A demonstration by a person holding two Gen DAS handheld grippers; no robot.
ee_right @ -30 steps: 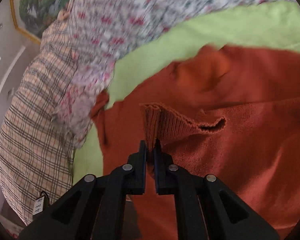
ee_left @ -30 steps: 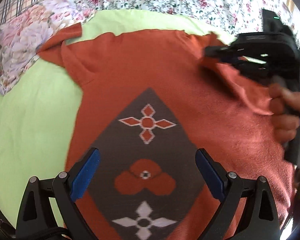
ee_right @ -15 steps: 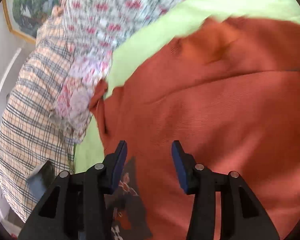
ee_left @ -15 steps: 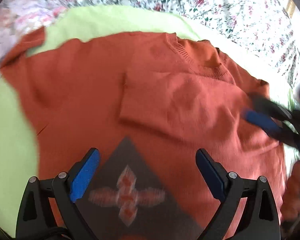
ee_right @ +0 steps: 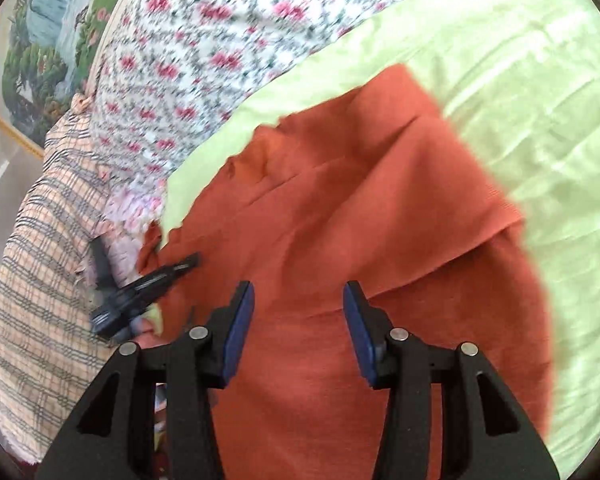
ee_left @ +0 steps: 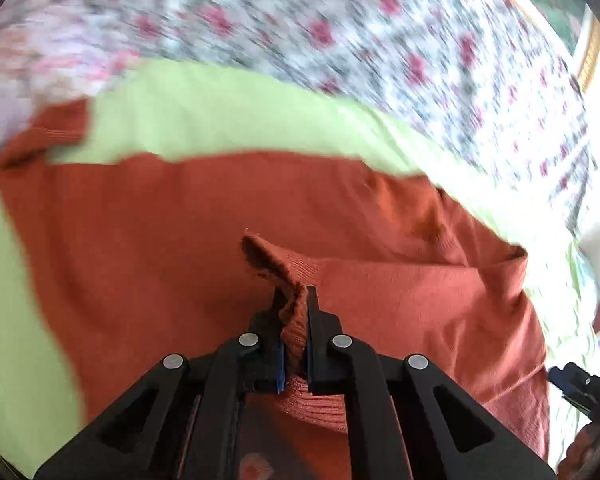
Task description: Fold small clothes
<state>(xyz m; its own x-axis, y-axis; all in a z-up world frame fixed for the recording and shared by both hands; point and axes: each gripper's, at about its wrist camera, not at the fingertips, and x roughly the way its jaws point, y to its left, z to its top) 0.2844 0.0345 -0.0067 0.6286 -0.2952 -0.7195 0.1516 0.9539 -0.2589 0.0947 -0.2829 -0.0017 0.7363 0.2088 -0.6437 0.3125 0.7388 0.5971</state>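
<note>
text: none legible | labels: none | brands: none | numbers: none | signs: none

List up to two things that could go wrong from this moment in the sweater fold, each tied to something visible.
1. The left gripper pinches only a thin ribbed edge of the orange sweater; the knit might slip free mid-pull.
2. The right gripper hangs open above the sweater, holding nothing down, so the laid cloth could drag and bunch on the green sheet instead of folding cleanly.

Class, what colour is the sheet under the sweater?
Light green sheet, clearest in the right wrist view.
</note>
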